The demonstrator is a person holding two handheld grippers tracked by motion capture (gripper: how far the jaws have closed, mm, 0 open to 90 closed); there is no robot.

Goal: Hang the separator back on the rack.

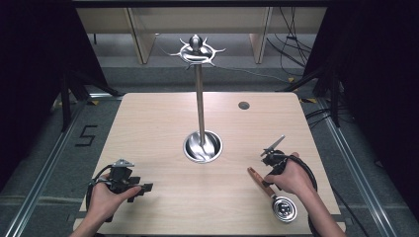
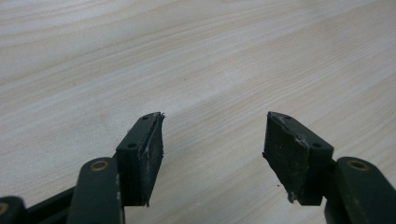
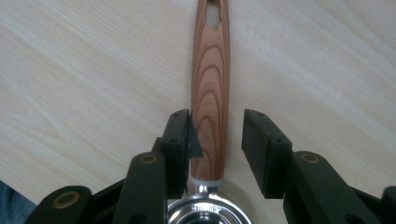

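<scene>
Down at the table's near right corner, my right gripper (image 3: 217, 149) straddles the wooden handle (image 3: 210, 107) of a small metal strainer (image 1: 285, 209), jaws parted around it; the left pad (image 3: 192, 140) sits against the wood while the right pad stands just clear. That handle runs away from me along the pale wooden table (image 1: 158, 133), a slot cut near its far end, and the steel bowl lies nearest my wrist. My right hand (image 1: 291, 177) wraps the tool from above. At the near left, my left gripper (image 2: 215, 149) hangs spread wide over bare tabletop, holding nothing, my left hand (image 1: 106, 197) behind it. Between and beyond both stands a tall steel utensil stand (image 1: 199, 98), its round base (image 1: 202, 146) mid-table and its hooked crown (image 1: 196, 50) high above.
</scene>
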